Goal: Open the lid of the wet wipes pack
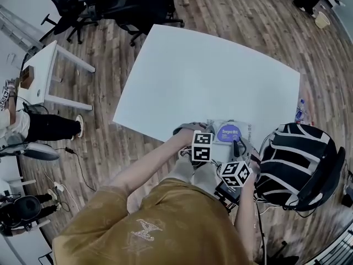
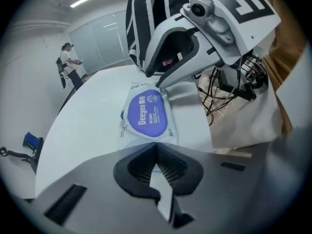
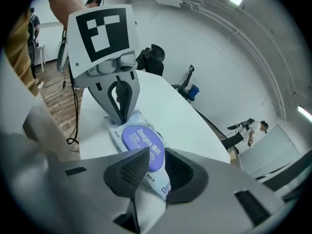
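Approach, I judge: the right claw [image 3: 157, 156] stands parted over one end of the wet wipes pack [image 3: 141, 139], and the left claw [image 2: 156, 147] is clenched and empty at the other. The pack lies at the worktop's [image 1: 209, 70] near edge, purple lid [image 2: 145, 112] shut — next, catch its lip and lift.

white table [image 1: 209, 76], striped backpack [image 1: 300, 159], office chairs [image 1: 148, 7]

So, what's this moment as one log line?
lid: closed | wipes pack: flat on table | left gripper: shut, by pack | right gripper: open, pack end between jaws
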The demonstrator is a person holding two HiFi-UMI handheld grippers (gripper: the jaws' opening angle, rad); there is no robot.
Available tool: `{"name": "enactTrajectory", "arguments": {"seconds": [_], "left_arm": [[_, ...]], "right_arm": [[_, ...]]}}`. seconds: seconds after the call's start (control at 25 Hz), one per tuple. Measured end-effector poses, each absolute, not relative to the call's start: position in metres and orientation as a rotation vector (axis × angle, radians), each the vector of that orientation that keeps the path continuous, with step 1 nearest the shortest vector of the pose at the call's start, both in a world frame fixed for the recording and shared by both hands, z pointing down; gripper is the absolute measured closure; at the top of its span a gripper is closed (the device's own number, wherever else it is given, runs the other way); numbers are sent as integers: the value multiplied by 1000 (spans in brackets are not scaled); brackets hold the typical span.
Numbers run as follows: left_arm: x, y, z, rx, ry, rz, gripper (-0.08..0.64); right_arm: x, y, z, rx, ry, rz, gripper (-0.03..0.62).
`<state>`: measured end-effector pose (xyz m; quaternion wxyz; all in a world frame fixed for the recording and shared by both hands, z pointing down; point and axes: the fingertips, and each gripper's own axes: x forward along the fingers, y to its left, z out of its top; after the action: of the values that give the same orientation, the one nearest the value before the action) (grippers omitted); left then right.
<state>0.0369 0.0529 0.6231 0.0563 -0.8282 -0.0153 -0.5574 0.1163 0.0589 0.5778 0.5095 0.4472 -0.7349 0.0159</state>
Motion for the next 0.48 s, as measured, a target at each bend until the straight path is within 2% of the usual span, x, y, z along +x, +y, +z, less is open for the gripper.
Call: {"name": "enactTrajectory", "arguments": {"seconds": [0.48], "left_arm": [[38,49,638,-2374,-235,-1821,552]], "right_arm": [[92,64,607,818,-1717,-104,508]]}}
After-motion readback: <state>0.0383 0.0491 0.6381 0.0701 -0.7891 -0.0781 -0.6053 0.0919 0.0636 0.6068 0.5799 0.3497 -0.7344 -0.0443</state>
